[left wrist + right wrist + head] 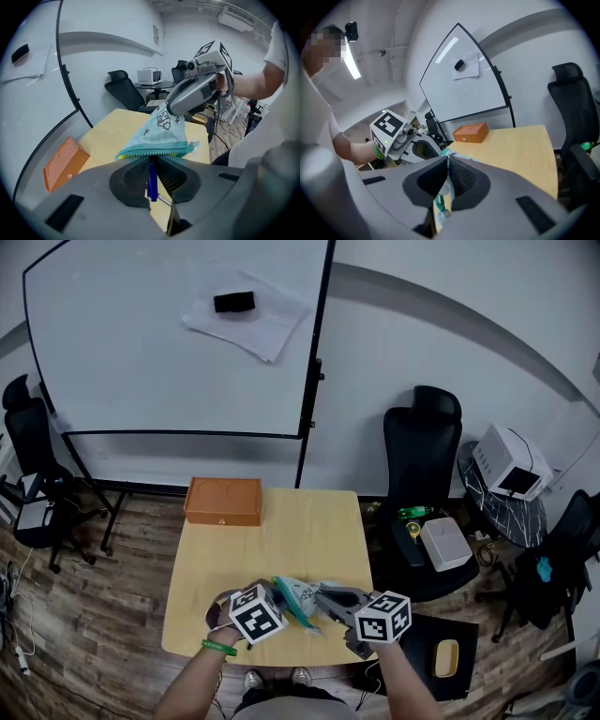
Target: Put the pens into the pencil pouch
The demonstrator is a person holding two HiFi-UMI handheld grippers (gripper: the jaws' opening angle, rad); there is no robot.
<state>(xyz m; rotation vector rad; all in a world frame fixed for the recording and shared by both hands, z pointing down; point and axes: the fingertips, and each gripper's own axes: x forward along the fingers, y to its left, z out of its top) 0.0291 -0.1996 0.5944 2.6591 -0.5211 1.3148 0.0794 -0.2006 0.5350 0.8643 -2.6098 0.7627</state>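
The light-blue pencil pouch [298,602] hangs over the front of the wooden table [272,540], between both grippers. My right gripper [446,161] is shut on the pouch's fabric [440,199] and holds it up by one corner. In the left gripper view the pouch [161,136] spreads like a tent with its green zip edge toward me. My left gripper [151,159] is shut on a blue pen [151,180] that stands upright between the pads, its top end at the zip edge. Whether the pen tip is inside the pouch is hidden.
An orange box [223,501] lies at the table's far left edge. A whiteboard [178,334] stands behind the table. A black office chair [422,456] and a side table with a white appliance [506,463] are to the right.
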